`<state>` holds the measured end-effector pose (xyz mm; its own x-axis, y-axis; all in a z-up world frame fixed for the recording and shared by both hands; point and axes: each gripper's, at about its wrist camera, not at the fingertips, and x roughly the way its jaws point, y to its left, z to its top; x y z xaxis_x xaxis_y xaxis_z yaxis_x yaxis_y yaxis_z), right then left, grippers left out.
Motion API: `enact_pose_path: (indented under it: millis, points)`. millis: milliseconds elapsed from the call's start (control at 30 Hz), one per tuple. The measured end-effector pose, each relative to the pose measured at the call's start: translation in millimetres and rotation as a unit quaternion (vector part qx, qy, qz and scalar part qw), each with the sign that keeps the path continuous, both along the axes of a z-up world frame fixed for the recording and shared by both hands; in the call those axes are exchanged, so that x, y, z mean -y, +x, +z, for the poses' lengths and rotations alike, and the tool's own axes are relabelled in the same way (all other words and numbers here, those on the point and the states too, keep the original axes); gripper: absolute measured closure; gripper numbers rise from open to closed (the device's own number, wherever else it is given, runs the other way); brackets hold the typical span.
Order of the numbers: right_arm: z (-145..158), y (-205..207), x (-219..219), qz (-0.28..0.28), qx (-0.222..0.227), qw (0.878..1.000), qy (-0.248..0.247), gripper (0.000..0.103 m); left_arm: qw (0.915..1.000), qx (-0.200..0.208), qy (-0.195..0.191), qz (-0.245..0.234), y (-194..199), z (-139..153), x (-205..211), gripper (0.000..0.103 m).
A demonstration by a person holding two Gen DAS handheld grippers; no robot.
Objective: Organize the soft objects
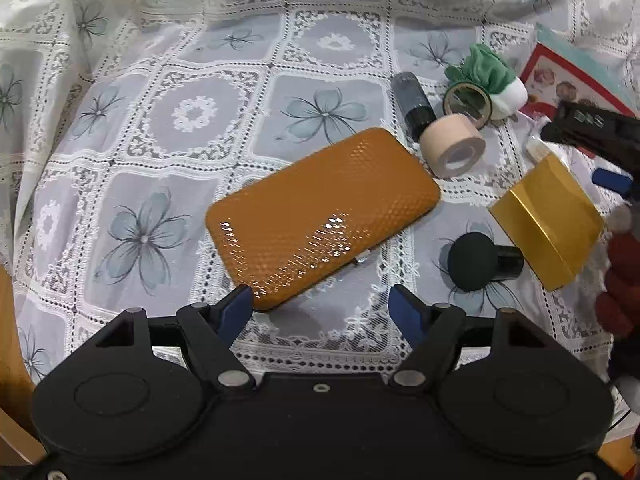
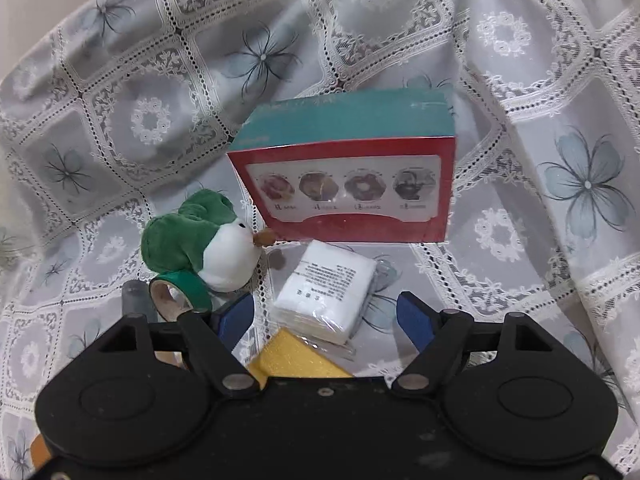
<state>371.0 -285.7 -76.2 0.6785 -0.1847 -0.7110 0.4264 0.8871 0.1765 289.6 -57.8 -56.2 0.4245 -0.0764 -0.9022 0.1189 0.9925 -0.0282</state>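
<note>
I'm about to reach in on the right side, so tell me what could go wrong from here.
1. The white tissue pack lies between the open right tool pads, its slick wrap may slip.
2. The plush toy rests against the green tape roll and red box; lifting it could shift them.
</note>
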Motion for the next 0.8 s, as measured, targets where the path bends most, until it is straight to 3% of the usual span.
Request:
enact_pose_path:
  millis: [300,667,800]
  points:
    - [-20.3,43.9,15.0,-0.064,-0.057,0.996,0.028,0.023,0.9998,0.017,0.005,-0.012,0.6,4.8,10.1,0.022]
    - [-34.9,48.2,-4.7,-0.033,-0.052,0.998,-0.024,0.013,0.9990,0.043,0.003,-0.014,29.6,10.4,32.1,0.022]
    - [-37.3,51.0,-5.6,-0.027,-0.052,0.998,-0.015,0.006,0.9983,0.055,0.003,-0.021,40.8,12.8,42.5,0.022]
